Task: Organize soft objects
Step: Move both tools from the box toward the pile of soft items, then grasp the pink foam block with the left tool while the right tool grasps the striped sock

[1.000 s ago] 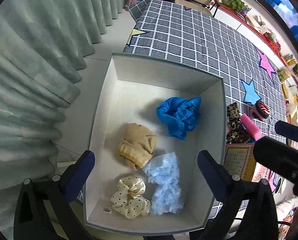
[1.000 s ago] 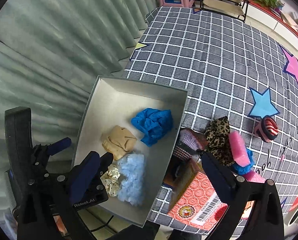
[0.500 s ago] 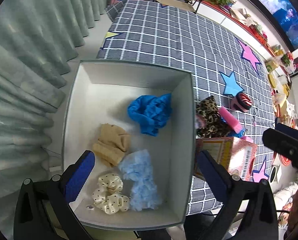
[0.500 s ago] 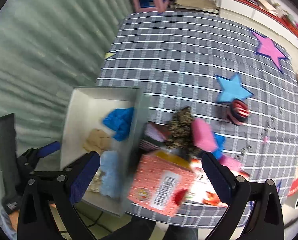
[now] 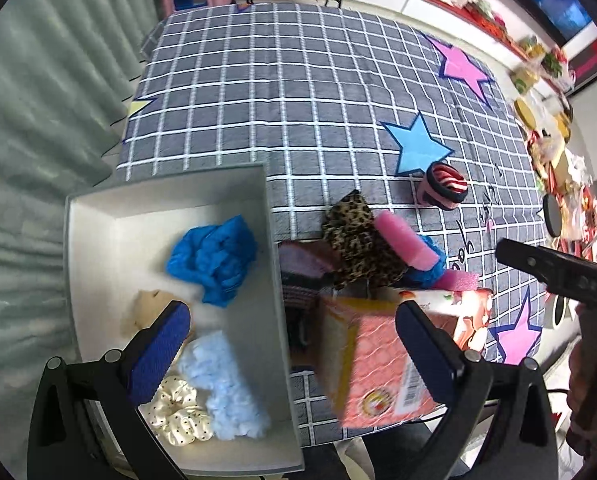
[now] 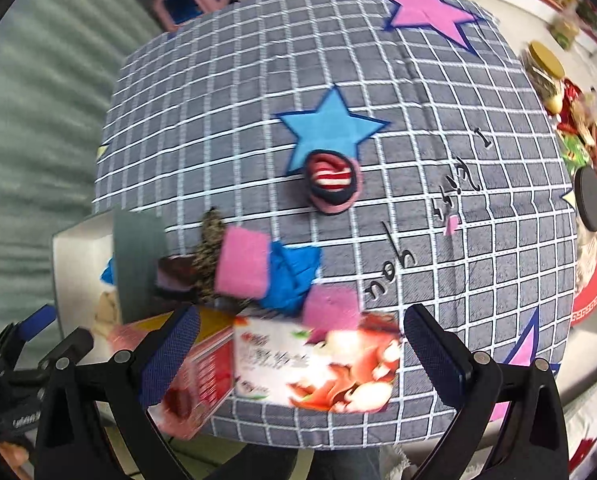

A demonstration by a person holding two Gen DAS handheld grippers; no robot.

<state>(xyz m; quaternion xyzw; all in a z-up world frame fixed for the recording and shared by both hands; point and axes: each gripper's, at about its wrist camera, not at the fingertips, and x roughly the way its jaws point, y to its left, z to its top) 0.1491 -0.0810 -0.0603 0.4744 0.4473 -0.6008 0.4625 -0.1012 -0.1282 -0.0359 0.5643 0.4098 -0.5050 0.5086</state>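
Grey white-grid cloth [image 5: 298, 92] w/ pink & blue stars, leopard-print scrunchie [image 5: 358, 240], cream polka-dot scrunchie [image 5: 178, 412], red-striped sock [image 6: 332, 180]

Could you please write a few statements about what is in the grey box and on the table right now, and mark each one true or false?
1. The grey box holds four soft items, among them a dark blue cloth and a cream dotted scrunchie. True.
2. The leopard-print piece lies inside the box. False: it lies outside it, on the checked tablecloth.
3. The striped rolled sock sits next to the blue star. True.
4. The left hand-held gripper is shut on the light blue fluffy item. False: its jaws are wide open and hold nothing.
5. The right hand-held gripper is open. True.
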